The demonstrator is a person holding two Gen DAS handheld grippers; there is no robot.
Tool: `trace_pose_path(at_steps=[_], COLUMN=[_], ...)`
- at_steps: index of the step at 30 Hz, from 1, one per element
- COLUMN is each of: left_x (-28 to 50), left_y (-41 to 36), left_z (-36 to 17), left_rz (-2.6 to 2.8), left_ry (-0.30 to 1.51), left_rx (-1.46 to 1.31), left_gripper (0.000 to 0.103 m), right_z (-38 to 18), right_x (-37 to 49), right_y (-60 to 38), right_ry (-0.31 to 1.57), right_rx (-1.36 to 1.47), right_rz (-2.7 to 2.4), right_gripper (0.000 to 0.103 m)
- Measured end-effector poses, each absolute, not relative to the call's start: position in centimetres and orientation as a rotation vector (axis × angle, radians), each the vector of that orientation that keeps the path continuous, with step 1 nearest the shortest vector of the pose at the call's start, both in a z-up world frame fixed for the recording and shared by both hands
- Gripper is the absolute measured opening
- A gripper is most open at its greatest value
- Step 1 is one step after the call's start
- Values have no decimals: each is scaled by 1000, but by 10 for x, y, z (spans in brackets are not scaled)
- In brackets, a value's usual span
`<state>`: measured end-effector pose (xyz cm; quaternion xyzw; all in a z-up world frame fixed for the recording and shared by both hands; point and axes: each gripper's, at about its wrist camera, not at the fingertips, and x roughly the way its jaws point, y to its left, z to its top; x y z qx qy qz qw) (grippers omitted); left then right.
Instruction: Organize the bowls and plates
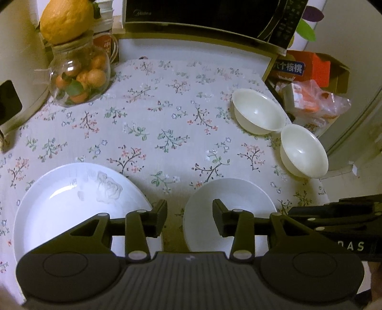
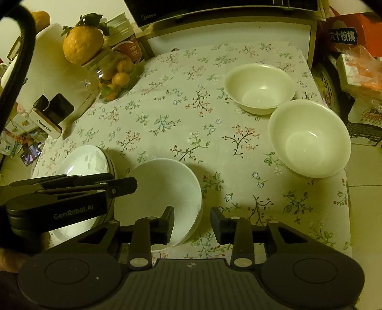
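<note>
While both grippers hang low over the near edge of a table covered in a floral tablecloth (image 1: 152,124), neither one holds anything. The left gripper (image 1: 189,218) has its jaws parted, with bare cloth showing in the gap between them; its left finger sits over the rim of a large white plate (image 1: 71,205) and its right finger over a smaller white dish (image 1: 238,193). No pad presses on either piece. The right gripper (image 2: 192,223) is likewise parted: its left finger overlaps the near right rim of that same smaller dish (image 2: 164,190), its right finger is over the cloth, and nothing is clamped.

The plate and the dish lie side by side at the near edge, the plate on the left, just apart. Two cream bowls stand upright at the far right of the table, the farther bowl (image 2: 260,88) and the nearer bowl (image 2: 309,138) with rims close together, well apart from the plate.

At the far left stands a glass jar (image 1: 81,76) of small oranges with a large yellow citrus fruit (image 1: 65,20) resting on its mouth. A microwave (image 1: 205,14) sits behind the table.
</note>
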<state>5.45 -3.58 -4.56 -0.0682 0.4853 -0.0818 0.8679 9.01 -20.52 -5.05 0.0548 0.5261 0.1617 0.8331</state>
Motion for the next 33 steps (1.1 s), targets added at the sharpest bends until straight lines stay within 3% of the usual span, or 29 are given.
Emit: trace_pose_path(at_steps=[12, 25, 33], left_x=[63, 86, 107], left_y=[-45, -88, -139], left_z=[-43, -30, -33], left_rz=[-161, -228, -261], left_ry=[984, 924, 937], left_rx=[-110, -159, -222], left_gripper=[38, 40, 46], right_z=[-41, -26, -31], right_x=[98, 120, 131], right_y=[-220, -288, -319], right_ry=[1063, 980, 974], right_rx=[148, 304, 370], right_rz=[302, 94, -43], right_gripper=[35, 43, 48])
